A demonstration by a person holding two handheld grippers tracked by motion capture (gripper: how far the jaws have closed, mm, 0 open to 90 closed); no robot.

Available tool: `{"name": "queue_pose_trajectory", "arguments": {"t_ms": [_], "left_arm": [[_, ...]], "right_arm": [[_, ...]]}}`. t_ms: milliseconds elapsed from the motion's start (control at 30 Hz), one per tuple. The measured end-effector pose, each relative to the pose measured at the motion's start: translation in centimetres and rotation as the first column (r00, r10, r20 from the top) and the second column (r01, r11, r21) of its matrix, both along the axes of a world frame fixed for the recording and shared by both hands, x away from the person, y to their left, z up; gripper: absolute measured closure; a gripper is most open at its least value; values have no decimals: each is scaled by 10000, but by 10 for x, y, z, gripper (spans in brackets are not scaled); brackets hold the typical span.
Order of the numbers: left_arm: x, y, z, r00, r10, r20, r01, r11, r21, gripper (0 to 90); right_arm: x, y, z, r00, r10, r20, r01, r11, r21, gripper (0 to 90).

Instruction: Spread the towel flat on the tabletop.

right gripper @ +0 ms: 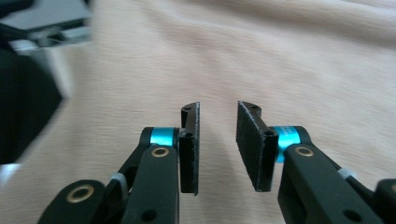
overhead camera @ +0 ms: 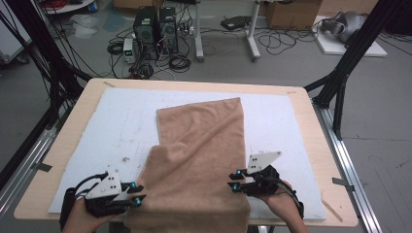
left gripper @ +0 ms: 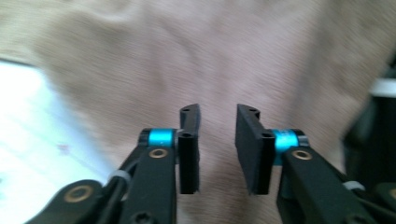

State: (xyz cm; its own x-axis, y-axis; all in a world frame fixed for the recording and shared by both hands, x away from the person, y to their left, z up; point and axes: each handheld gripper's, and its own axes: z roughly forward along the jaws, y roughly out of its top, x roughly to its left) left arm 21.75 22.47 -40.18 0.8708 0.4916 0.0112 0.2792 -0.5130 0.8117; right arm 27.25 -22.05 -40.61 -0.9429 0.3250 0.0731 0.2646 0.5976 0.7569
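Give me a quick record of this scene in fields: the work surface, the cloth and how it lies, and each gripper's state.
surface: wooden table with a white mat
cloth: tan towel, near end folded over, hanging past the near edge
left gripper: open, at the towel's left edge, nothing between the jaws
right gripper: open, at the towel's right edge, nothing between the jaws

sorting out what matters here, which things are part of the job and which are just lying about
In the job:
- tan towel, partly folded on the white mat
- left tool, open at the towel's left edge
- right tool, open at its right edge

Lying about:
- computer towers on the floor
- cardboard box
- loose cables
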Motion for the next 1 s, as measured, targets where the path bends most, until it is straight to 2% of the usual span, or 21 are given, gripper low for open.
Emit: {"name": "queue_pose_trajectory", "arguments": {"t_ms": [100, 167, 233, 267, 300, 333, 400, 433, 500, 600, 667, 800, 900, 1000], "left_arm": [[20, 0, -3, 9986, 511, 129, -510, 9986, -100, 636], [34, -4, -8, 9959, 900, 113, -901, 9959, 40, 619], [50, -9, -15, 9883, 1522, -34, -1521, 9882, 203, 582], [60, -12, -19, 9798, 1997, -84, -1994, 9796, 251, 546], [65, -13, -21, 9744, 2243, -150, -2239, 9743, 237, 511], [72, -14, -25, 9706, 2371, -414, -2366, 9714, 185, 514], [79, -17, -31, 9708, 2275, -761, -2241, 9732, 510, 531], [79, -19, -34, 9726, 2138, -913, -2086, 9759, 636, 580], [78, -22, -37, 9786, 1836, -935, -1750, 9802, 928, 711], [73, -23, -37, 9827, 1692, -756, -1626, 9829, 870, 859], [71, -21, -36, 9828, 1646, -832, -1577, 9839, 836, 869], [61, -12, -33, 9840, 1674, -606, -1617, 9827, 903, 877], [55, -1, -30, 9820, 1826, -483, -1782, 9804, 836, 879], [49, 11, -26, 9785, 1994, -527, -1959, 9784, 653, 880]], "right_arm": [[16, -2, -5, 9991, -417, -2, 417, 9988, -257, 660], [24, -3, -8, 9976, -698, -46, 695, 9968, -397, 633], [32, -1, -12, 9960, -882, -103, 875, 9946, -562, 625], [36, -1, -14, 9948, -1017, -67, 1010, 9923, -711, 623], [41, 0, -18, 9933, -1152, -119, 1138, 9898, -862, 623], [43, 1, -20, 9922, -1230, -220, 1203, 9877, -995, 623], [50, 2, -28, 9895, -1383, -414, 1315, 9818, -1368, 646], [52, 2, -30, 9893, -1378, -484, 1303, 9824, -1336, 666], [54, 0, -30, 9893, -1370, -510, 1296, 9832, -1284, 757], [55, 0, -31, 9903, -1249, -616, 1170, 9860, -1187, 831], [53, 3, -29, 9913, -1237, -447, 1170, 9846, -1298, 848], [49, 5, -27, 9937, -1082, -295, 1031, 9847, -1403, 872], [46, 6, -25, 9945, -1016, -247, 979, 9879, -1206, 891], [42, 11, -24, 9969, -776, -159, 753, 9910, -1110, 892]]}}
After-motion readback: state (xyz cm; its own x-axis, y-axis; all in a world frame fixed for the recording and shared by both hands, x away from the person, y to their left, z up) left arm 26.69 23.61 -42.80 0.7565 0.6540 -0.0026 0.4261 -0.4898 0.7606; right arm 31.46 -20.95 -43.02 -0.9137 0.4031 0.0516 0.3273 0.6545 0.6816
